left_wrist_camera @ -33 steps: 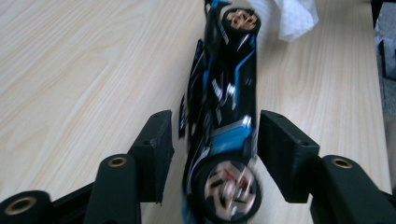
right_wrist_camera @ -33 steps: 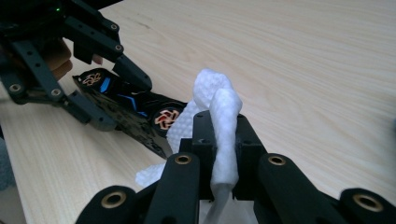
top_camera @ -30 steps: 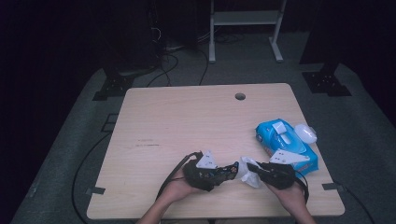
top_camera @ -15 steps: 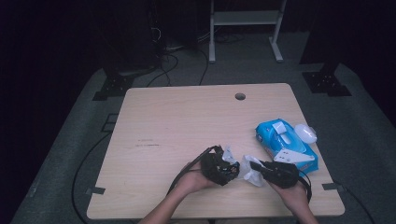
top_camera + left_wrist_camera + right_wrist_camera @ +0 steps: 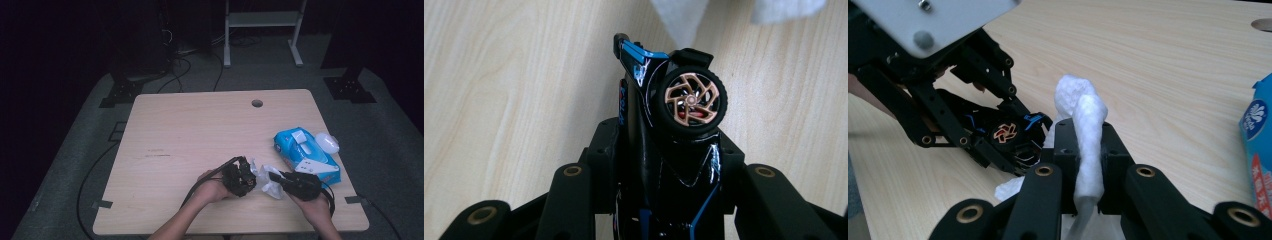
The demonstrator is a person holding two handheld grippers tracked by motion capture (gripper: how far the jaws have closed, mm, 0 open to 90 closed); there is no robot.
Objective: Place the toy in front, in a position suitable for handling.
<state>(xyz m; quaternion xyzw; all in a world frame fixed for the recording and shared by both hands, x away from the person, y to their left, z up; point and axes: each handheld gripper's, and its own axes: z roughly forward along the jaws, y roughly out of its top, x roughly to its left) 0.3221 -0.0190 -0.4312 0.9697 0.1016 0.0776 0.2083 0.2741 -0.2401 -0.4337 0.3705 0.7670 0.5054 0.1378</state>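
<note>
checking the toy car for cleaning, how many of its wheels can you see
1: a black wheel with a copper rim, on the toy car held in the left tongs. The car's other wheels may be hidden.

The left tool (image 5: 248, 175) has swung its toy car (image 5: 674, 130) rightward — jaws just closing — against the wipe (image 5: 267, 180).

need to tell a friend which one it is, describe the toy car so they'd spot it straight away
On the wooden table, near its front edge, the left hand-held gripper grips the toy car. It is glossy black with blue trim and copper-spoked wheels, unlike the white wipe beside it.
</note>
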